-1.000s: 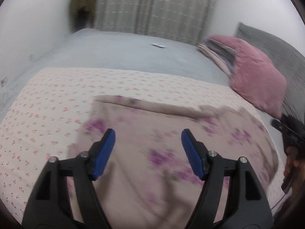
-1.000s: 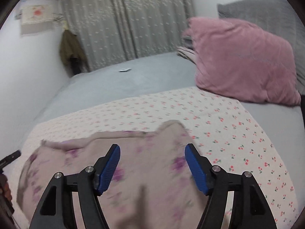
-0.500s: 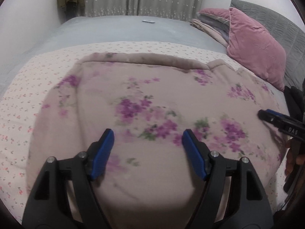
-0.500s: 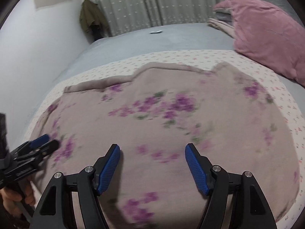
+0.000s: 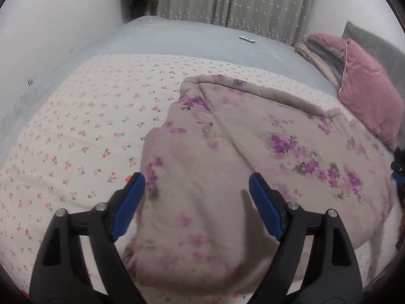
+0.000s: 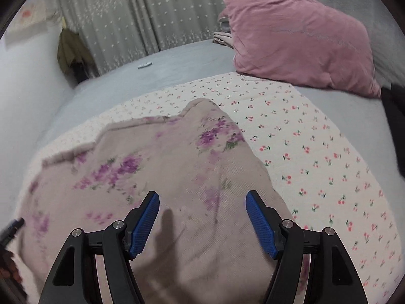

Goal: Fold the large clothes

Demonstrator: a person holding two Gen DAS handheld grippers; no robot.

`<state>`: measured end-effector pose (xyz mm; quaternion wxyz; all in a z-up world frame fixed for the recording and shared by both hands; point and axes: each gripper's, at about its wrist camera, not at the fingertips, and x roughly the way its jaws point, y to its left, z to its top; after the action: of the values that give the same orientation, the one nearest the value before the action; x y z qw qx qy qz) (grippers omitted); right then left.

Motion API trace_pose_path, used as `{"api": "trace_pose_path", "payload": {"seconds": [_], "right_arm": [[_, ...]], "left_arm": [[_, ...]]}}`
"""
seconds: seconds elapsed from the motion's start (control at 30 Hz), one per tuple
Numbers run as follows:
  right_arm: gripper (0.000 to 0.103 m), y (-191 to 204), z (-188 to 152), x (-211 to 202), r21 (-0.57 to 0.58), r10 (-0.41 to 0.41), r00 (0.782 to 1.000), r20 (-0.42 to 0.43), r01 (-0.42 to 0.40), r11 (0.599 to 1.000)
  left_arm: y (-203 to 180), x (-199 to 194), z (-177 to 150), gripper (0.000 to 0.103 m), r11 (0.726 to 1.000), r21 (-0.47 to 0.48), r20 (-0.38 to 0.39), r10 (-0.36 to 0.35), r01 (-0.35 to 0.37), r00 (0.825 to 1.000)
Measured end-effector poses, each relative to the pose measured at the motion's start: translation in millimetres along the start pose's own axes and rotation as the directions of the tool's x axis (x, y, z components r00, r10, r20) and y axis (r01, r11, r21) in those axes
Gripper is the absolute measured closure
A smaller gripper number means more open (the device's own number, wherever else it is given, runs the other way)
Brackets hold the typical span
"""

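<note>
A large dusty-pink garment with purple flower print (image 5: pixel 240 167) lies spread on a cherry-print sheet (image 5: pixel 83 131). My left gripper (image 5: pixel 197 205) is open, hovering over the garment's near left part, its left finger beside the garment's left edge. In the right wrist view the garment (image 6: pixel 152 172) fills the lower left and my right gripper (image 6: pixel 202 223) is open above its near right part. Neither gripper holds cloth. The right gripper's tip (image 5: pixel 397 174) shows at the left view's right edge; the left gripper's tip (image 6: pixel 12 225) shows at the right view's left edge.
The cherry-print sheet (image 6: pixel 316 152) lies on a grey bed (image 5: pixel 192 40). A pink pillow (image 6: pixel 301 40) and folded cloth (image 5: pixel 321 55) sit at the head end. A small white object (image 6: pixel 144 64) lies far back. Curtains (image 5: pixel 233 0) and a hanging coat (image 6: pixel 72 50) stand behind.
Both grippers have pulled apart and back: the left view now shows the garment's left edge and bare sheet, the right view its right edge. Both stay open.
</note>
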<state>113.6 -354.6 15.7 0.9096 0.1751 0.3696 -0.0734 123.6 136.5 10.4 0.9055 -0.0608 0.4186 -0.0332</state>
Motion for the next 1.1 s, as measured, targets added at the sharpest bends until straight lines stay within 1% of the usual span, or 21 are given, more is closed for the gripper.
{"api": "trace_pose_path", "payload": {"seconds": [0.03,0.07,0.13,0.2,0.27,0.33,0.43,0.5,0.57,0.6,0.67,0.73,0.77,0.8,0.87,0.9,0.93,0.97,1.03,1.07,1.1], "right_arm": [[0.029,-4.2,0.5,-5.1,0.021,0.027,1.000,0.005,-0.027,0.999],[0.023,-8.0,0.8,-10.7,0.042,0.058,0.998,0.011,-0.058,0.997],[0.019,-15.2,-0.9,-22.1,0.070,0.133,0.991,0.028,-0.134,0.988],[0.017,-17.9,-2.6,-27.6,0.088,0.192,0.981,0.022,-0.193,0.977],[0.010,-21.0,-5.3,-29.4,0.114,0.240,0.971,-0.013,-0.237,0.965],[0.007,-25.9,-9.5,-31.4,0.145,0.267,0.963,-0.035,-0.259,0.955],[0.006,-36.0,-14.0,-35.4,0.180,0.255,0.966,-0.041,-0.243,0.953],[0.005,-45.1,-16.1,-38.1,0.210,0.237,0.971,-0.035,-0.225,0.952],[0.003,-59.9,-19.5,-37.3,0.267,0.235,0.971,-0.033,-0.218,0.939],[0.003,-67.3,-22.0,-34.9,0.302,0.247,0.969,-0.033,-0.226,0.926],[0.003,-87.0,-29.1,-25.0,0.413,0.299,0.953,-0.042,-0.256,0.874],[0.003,-102.9,-34.6,-14.6,0.488,0.338,0.940,-0.048,-0.273,0.829],[0.003,-107.3,-35.8,-11.8,0.500,0.340,0.939,-0.049,-0.272,0.822],[0.003,-112.2,-36.8,-8.0,0.511,0.336,0.940,-0.057,-0.261,0.819],[0.003,-116.8,-37.2,-4.1,0.508,0.313,0.946,-0.079,-0.232,0.830],[0.003,-118.8,-36.5,-2.4,0.496,0.275,0.957,-0.092,-0.196,0.846],[0.003,-120.1,-35.2,-0.9,0.476,0.226,0.969,-0.102,-0.152,0.866],[0.003,-121.4,-35.1,1.4,0.462,0.201,0.973,-0.111,-0.129,0.878],[0.003,-122.3,-34.3,8.6,0.453,0.221,0.967,-0.127,-0.142,0.880],[0.003,-121.9,-33.3,16.2,0.452,0.263,0.955,-0.140,-0.174,0.875],[0.003,-121.5,-32.7,21.4,0.450,0.292,0.945,-0.146,-0.199,0.870]], "left_arm": [[9.5,-2.5,-0.2,0.010,0.998,-0.037,-0.003,-0.046,0.046,0.999],[17.4,-3.6,-0.2,0.009,0.994,-0.070,-0.003,-0.087,0.086,0.996],[31.2,-3.0,-2.2,0.001,0.980,-0.145,-0.026,-0.143,0.137,0.989],[44.1,-2.4,-6.3,0.001,0.961,-0.200,-0.034,-0.200,0.189,0.979],[51.3,-4.9,-10.9,0.001,0.951,-0.217,-0.017,-0.231,0.222,0.973],[55.7,-7.8,-13.5,0.001,0.951,-0.213,-0.006,-0.232,0.225,0.973],[62.7,-10.4,-19.0,0.001,0.944,-0.210,0.006,-0.261,0.256,0.965],[69.9,-8.7,-24.1,0.001,0.925,-0.242,0.016,-0.298,0.293,0.954],[76.2,-3.1,-26.9,0.001,0.907,-0.274,0.009,-0.330,0.320,0.944],[77.8,-0.1,-27.1,0.001,0.904,-0.286,-0.003,-0.332,0.318,0.943],[80.2,5.5,-25.7,0.001,0.903,-0.294,-0.039,-0.338,0.312,0.941],[83.3,12.8,-22.2,0.001,0.899,-0.295,-0.079,-0.361,0.324,0.929],[85.6,17.2,-19.5,0.001,0.894,-0.299,-0.098,-0.376,0.333,0.921],[89.3,21.5,-17.0,0.001,0.889,-0.308,-0.110,-0.387,0.339,0.915],[99.6,29.2,-15.0,0.001,0.880,-0.332,-0.120,-0.397,0.340,0.910],[103.2,33.0,-14.5,0.001,0.875,-0.345,-0.127,-0.403,0.341,0.906],[107.4,39.2,-13.8,0.001,0.862,-0.364,-0.137,-0.423,0.352,0.896],[110.0,42.6,-13.3,0.001,0.851,-0.374,-0.138,-0.444,0.369,0.885],[113.7,48.7,-10.6,0.001,0.826,-0.382,-0.124,-0.490,0.414,0.863],[114.4,51.3,-7.8,0.001,0.818,-0.374,-0.105,-0.506,0.437,0.856],[114.5,53.4,-5.6,0.001,0.815,-0.368,-0.091,-0.510,0.447,0.855]]}}
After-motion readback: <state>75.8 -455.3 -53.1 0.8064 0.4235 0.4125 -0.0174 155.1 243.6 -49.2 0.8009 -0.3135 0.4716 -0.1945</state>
